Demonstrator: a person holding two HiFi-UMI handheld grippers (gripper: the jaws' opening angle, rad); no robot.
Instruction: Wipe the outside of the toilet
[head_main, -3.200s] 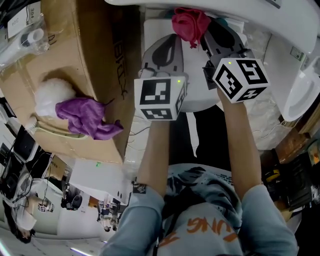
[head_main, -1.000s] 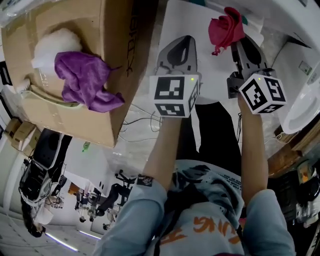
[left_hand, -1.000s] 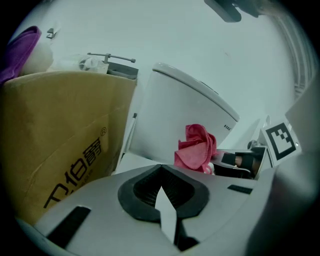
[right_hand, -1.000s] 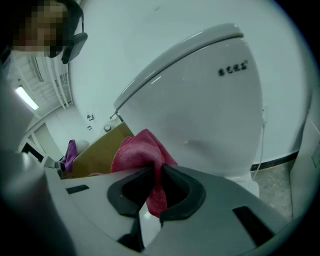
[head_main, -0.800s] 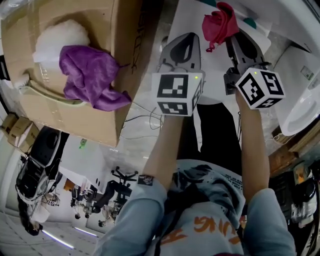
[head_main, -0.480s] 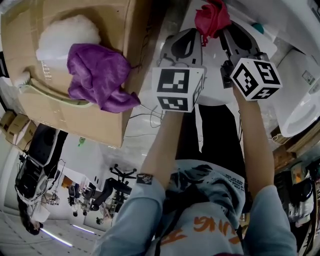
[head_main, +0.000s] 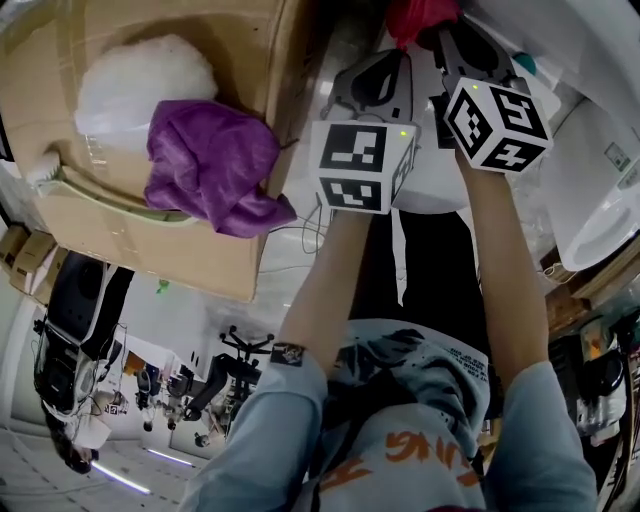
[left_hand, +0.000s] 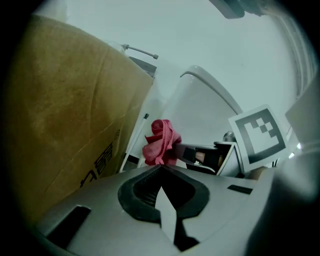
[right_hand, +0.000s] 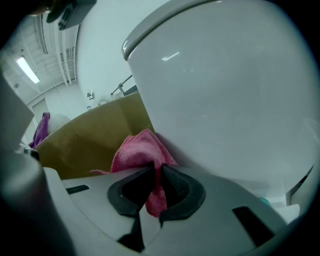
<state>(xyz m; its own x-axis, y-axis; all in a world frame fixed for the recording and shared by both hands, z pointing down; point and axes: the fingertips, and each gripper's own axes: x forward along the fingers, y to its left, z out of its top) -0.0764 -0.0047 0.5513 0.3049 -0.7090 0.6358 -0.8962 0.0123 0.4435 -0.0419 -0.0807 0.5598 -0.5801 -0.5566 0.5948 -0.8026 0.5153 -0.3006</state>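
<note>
Pinching pink cloth (right_hand: 140, 150), right gripper (right_hand: 155, 169) holds it just beside toilet (right_hand: 225, 100); left gripper (left_hand: 161, 170) pressed together, empty.

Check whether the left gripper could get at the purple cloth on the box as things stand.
Probably yes: the left gripper is shut and empty, and the purple cloth lies exposed atop the cardboard box to its left, nothing between them.
</note>
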